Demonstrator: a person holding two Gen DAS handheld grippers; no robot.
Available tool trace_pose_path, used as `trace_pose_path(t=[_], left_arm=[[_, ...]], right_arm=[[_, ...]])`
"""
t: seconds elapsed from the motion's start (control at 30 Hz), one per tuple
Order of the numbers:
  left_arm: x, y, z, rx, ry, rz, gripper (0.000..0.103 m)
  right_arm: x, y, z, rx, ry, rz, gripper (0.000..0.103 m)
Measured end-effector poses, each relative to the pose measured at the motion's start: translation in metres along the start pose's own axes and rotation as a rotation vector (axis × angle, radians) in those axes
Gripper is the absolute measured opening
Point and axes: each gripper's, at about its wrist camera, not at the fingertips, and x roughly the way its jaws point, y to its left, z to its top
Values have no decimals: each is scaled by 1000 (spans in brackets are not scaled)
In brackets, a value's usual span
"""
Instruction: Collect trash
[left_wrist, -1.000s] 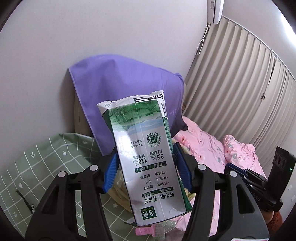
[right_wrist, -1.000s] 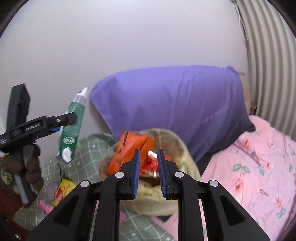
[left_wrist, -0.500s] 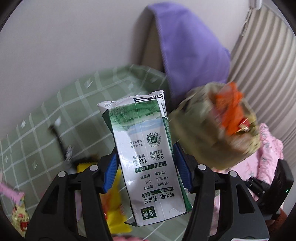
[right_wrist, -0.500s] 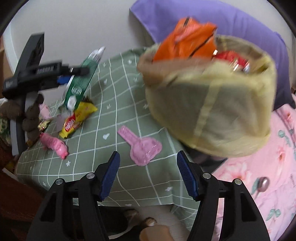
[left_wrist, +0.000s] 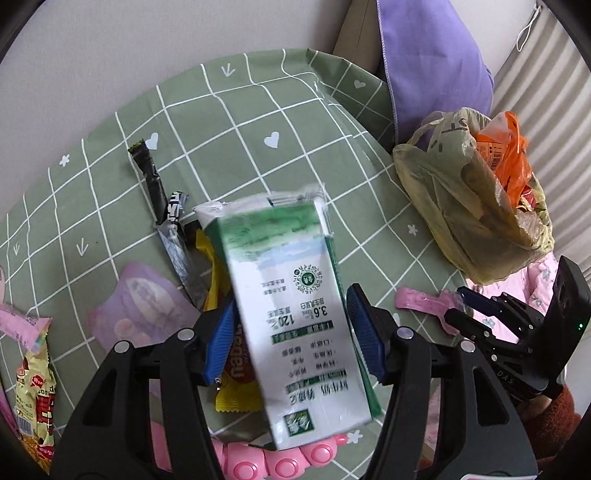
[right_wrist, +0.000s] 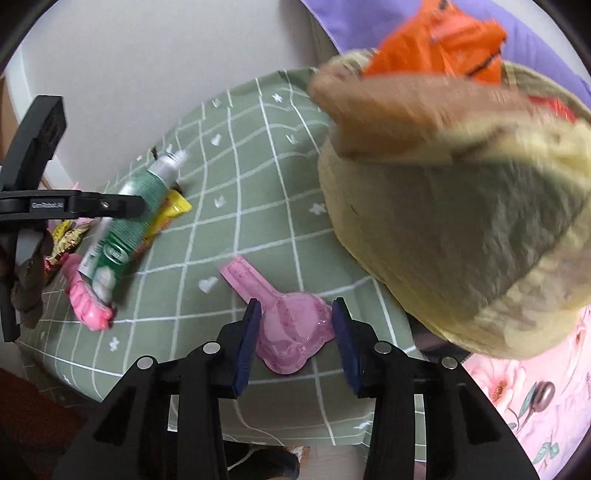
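The left tool (left_wrist: 290, 332) has just eased wider around the milk carton (left_wrist: 291, 317), which may slip onto the surface (left_wrist: 258, 110). The right tool (right_wrist: 295, 334), closing but not yet gripping, straddles the pink wrapper (right_wrist: 291, 332); crowding the trash bag (right_wrist: 461, 221) risks tipping it.

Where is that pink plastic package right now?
In the right wrist view the pink plastic package lies on the green checked cloth, between the right gripper's open fingers, just left of the yellowish trash bag.
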Motion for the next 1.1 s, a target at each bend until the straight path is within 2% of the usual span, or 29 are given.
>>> trace_pose_path(t=[0.07,0.2,0.5,0.6,0.7,0.8,0.9,1.1], left_arm=[[-1,-4,5,9,6,0,65],[12,-12,16,34,45,29,65],[56,-36,46,121,154,196,66],[62,-43,51,162,162,212,63],[46,-46,55,155,105,165,62],[10,-51,60,127,1,69,62],[-28,-63,65,155,-113,-13,62],[-60,-86,71,240,-240,-55,59]], right_arm=[[-6,5,3,-12,-12,0,38],[-21,4,4,5,-37,0,38],[-56,3,-2,35,-73,-52,38],[-64,2,-4,37,-82,-70,38],[-77,0,-4,43,-107,-86,38],[-96,-2,0,50,-149,-104,38],[-120,-3,6,61,-204,-121,38],[-154,-1,22,46,-294,-158,38]])
